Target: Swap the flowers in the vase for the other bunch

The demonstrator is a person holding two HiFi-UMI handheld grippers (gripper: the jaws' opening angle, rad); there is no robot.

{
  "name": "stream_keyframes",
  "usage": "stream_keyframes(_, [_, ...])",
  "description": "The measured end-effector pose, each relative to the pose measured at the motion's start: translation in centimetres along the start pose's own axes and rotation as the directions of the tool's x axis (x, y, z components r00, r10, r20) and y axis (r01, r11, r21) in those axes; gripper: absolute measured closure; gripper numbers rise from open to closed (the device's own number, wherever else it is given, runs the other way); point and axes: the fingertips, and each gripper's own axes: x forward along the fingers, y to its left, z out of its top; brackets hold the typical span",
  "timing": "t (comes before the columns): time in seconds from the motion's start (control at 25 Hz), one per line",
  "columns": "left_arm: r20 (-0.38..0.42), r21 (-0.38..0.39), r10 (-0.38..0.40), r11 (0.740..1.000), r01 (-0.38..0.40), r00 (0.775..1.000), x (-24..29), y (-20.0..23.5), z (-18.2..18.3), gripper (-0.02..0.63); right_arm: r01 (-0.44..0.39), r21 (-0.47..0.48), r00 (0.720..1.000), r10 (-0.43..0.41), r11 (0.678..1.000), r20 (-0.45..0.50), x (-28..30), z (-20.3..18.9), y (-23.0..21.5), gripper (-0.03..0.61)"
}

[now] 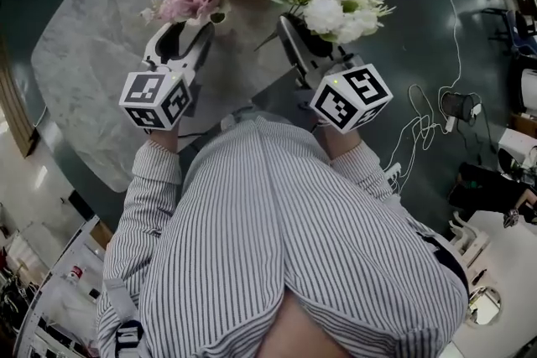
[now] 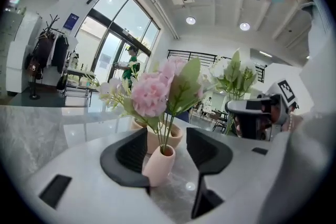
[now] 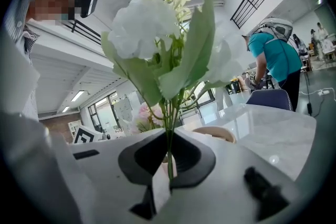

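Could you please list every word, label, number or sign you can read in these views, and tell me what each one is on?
No words or numbers can be read in any view.
Left cube and right cube: black-and-white square markers, patterns only, no letters.
Blue sign by the windows: too small to read.
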Motion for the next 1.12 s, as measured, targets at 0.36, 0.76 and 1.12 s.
stream_keyframes(0.36, [0.066, -0.03, 0.063, 0.998, -0.061, 0.996, -3.5, 0.6, 1.7, 0.393, -0.08, -0.024, 0.997, 0.08, 0.996, 0.018, 1.7, 1.2, 2.8, 0.554])
stream_keyframes(0.76, [0.14, -0.042, 0.03, 0.999, -0.025, 0.99, -7.2, -0.8, 2.4, 0.479, -0.169, -0.053, 0.985, 0.167, 0.984, -0.036, 2.4, -0.6, 6.4, 0.554])
stream_keyframes(1.12, [0.179, -0.05, -0.04, 0.998, 0.05, 0.983, -8.3, -2.7, 2.8, 0.571, -0.246, -0.097, 0.969, 0.242, 0.964, -0.054, 2.7, -0.7, 7.9, 0.554])
